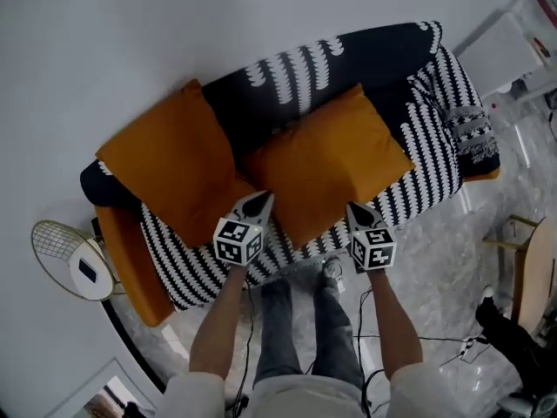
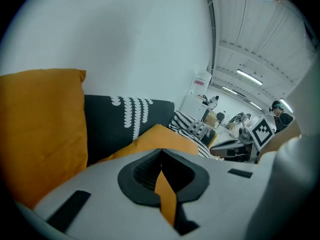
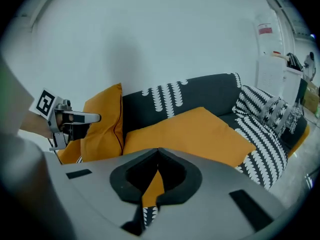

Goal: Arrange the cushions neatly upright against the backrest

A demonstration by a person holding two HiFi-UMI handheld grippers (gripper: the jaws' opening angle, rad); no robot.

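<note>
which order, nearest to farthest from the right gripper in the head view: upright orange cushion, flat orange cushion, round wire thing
1. flat orange cushion, in the middle, pinched by the right gripper
2. upright orange cushion, further left
3. round wire thing, far left

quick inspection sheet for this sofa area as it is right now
surface: sofa with a black-and-white cover, set against the wall.
job's things: left cushion stands against the backrest; middle cushion lies sloped on the seat, not upright.
clutter: small patterned pillow at the sofa's right end.
grippers: left claw and right claw are both shut on the middle cushion's near edge.
cables: black cables on the floor by the person's feet.
surroundings: white wall, round wire-mesh object left of the sofa, marble floor.
</note>
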